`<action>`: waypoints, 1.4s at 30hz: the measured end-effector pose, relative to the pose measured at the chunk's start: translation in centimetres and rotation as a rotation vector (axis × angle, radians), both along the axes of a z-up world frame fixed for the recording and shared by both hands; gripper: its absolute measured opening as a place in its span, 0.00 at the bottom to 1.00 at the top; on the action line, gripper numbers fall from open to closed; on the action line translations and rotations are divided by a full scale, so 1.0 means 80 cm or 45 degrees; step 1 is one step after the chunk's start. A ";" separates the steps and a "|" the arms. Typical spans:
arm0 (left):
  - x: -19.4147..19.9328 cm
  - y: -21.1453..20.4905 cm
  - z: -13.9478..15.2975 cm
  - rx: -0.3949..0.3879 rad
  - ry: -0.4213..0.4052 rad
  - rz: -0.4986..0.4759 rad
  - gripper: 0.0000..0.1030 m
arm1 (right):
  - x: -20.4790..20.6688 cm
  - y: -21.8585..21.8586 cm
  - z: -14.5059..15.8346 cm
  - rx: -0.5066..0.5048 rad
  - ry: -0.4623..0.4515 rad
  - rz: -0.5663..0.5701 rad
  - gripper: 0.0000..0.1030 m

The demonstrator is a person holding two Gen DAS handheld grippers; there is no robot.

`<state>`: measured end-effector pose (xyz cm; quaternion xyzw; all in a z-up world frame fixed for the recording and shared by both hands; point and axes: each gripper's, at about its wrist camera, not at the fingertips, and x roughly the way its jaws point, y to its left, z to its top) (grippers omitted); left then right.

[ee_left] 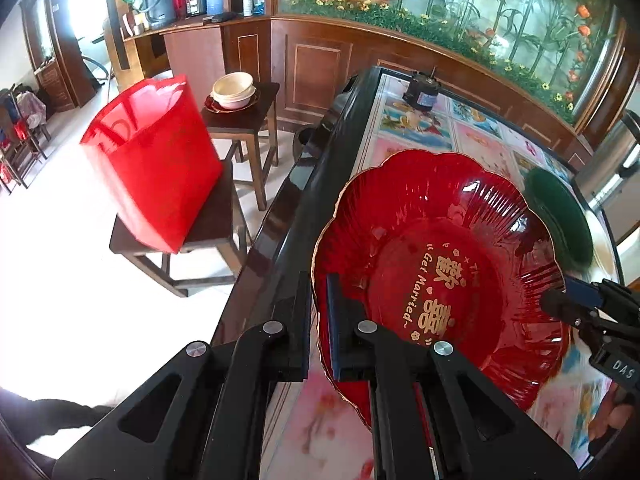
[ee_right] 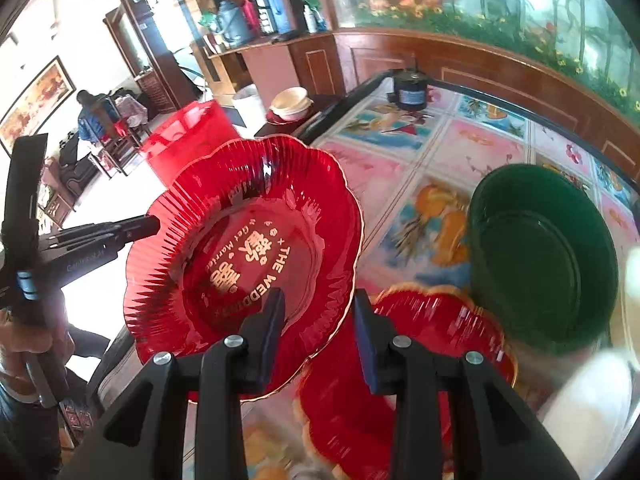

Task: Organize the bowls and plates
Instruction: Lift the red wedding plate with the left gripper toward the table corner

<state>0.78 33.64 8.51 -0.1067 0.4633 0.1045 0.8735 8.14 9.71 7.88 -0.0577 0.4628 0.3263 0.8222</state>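
Note:
A red scalloped plate (ee_left: 440, 264) with a gold rim and gold lettering hangs tilted over the table's near left edge. My left gripper (ee_left: 318, 280) is shut on its near rim. From the opposite side my right gripper (ee_right: 320, 296) is shut on the same red plate (ee_right: 240, 240), one finger inside its sloping wall and one outside. In each wrist view the other gripper shows at the plate's far rim: the right gripper (ee_left: 560, 300) and the left gripper (ee_right: 150, 224). A second red plate (ee_right: 404, 360) lies on the table under my right gripper, beside a dark green bowl (ee_right: 540, 256).
The table (ee_left: 472, 136) has a picture-tiled top and a black edge, with a small black motor (ee_left: 420, 94) at its far end. To its left are a stool with a red bag (ee_left: 156, 160) and another with stacked cream bowls (ee_left: 234, 90). A person (ee_right: 86, 116) sits far back.

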 end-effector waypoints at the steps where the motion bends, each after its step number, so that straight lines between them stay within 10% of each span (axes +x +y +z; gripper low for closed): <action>1: -0.014 -0.002 -0.001 0.007 0.000 0.000 0.06 | -0.014 -0.003 0.001 0.018 0.002 0.007 0.33; 15: -0.155 -0.025 -0.034 -0.036 -0.010 0.015 0.06 | -0.137 -0.018 -0.040 0.023 0.058 0.055 0.35; 32: -0.179 -0.041 -0.057 0.068 -0.085 0.056 0.06 | -0.164 -0.030 -0.067 -0.003 0.097 0.045 0.40; 35: -0.182 -0.037 -0.057 0.064 -0.096 0.090 0.14 | -0.165 -0.036 -0.064 -0.017 0.071 0.024 0.48; 39: -0.188 -0.033 -0.052 0.105 -0.132 0.121 0.55 | -0.165 -0.048 -0.061 0.010 0.079 0.001 0.56; 42: -0.194 -0.034 -0.041 0.111 -0.169 0.131 0.56 | -0.167 -0.053 -0.057 0.011 0.064 -0.010 0.63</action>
